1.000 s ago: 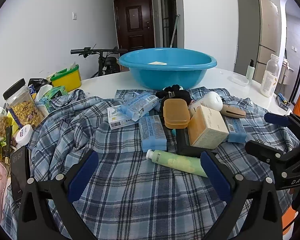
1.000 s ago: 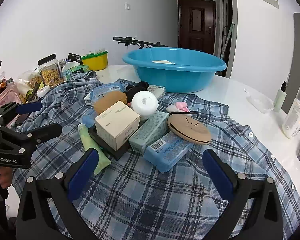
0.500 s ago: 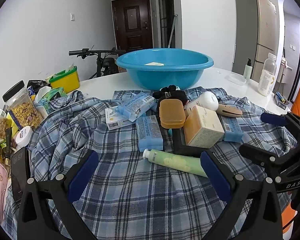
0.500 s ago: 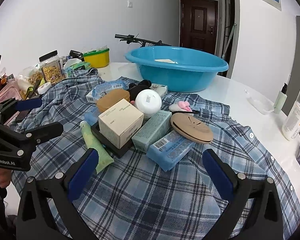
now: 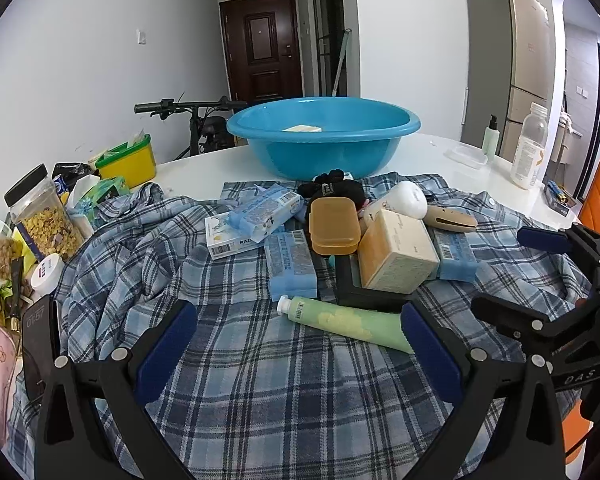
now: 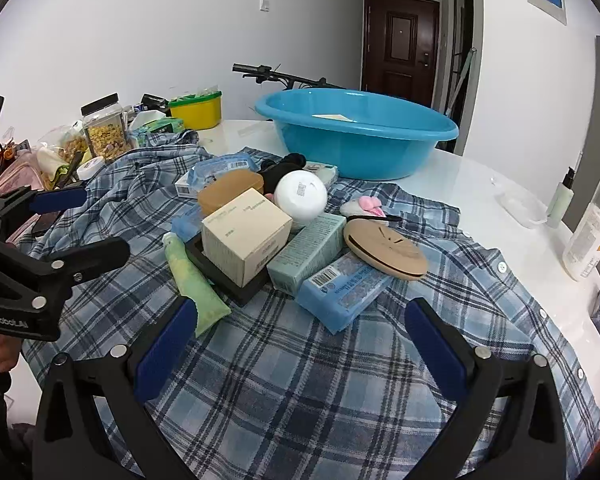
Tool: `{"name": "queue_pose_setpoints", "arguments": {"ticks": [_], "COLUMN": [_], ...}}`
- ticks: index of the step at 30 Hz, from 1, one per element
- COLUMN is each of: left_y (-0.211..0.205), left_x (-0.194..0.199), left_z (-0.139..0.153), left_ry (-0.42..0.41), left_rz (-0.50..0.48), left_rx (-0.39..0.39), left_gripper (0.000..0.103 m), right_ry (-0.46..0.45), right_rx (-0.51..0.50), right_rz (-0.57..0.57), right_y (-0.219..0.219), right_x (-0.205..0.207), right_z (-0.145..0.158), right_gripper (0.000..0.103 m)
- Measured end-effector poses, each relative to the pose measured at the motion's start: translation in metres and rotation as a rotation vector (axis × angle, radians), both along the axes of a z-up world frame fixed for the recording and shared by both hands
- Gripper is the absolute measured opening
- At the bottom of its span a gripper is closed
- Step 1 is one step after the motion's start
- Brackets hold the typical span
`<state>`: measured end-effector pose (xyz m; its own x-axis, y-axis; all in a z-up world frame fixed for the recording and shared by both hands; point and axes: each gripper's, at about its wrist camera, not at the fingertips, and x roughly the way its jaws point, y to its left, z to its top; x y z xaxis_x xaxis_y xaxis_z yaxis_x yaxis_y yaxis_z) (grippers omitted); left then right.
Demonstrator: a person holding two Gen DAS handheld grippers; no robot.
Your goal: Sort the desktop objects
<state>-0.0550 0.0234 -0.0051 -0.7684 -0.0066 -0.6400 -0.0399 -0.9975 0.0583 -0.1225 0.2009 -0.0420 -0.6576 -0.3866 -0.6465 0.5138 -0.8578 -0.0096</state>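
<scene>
A pile of small items lies on a blue plaid shirt (image 5: 260, 400). It holds a green tube (image 5: 340, 320), a beige box (image 5: 396, 252) on a black tray, an orange-brown case (image 5: 334, 226), several blue tissue packs, a white round jar (image 6: 300, 196) and a tan disc (image 6: 384, 248). My left gripper (image 5: 298, 344) hangs open just short of the tube, holding nothing. My right gripper (image 6: 300, 344) is open too, in front of a blue pack (image 6: 340, 292). Each gripper shows at the edge of the other's view. A blue basin (image 5: 324, 148) stands behind the pile.
Along the left edge stand a cereal jar (image 5: 44, 216), a yellow tub (image 5: 130, 160), snack bags and a dark phone (image 5: 38, 340). At the right of the white table (image 5: 440, 160) are a tall bottle (image 5: 530, 148) and a small spray bottle (image 5: 490, 140). A bicycle stands behind.
Both views have drifted slightly. Nothing on the shirt has moved, and both grippers stay open and empty.
</scene>
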Motion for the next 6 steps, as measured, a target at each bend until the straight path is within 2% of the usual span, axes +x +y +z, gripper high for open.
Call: {"name": "queue_pose_setpoints", "arguments": {"ticks": [6], "left_y": [0.0025], "left_x": [0.0041], "left_z": [0.0009], "left_ry": [0.016], "left_rz": [-0.017], "left_rx": [0.006], "left_gripper": [0.103], "right_ry": [0.007], "right_rx": [-0.007], "right_rz": [-0.015], "right_y": [0.006], "right_x": [0.0033], "right_z": [0.0016], "right_gripper": [0.103]}}
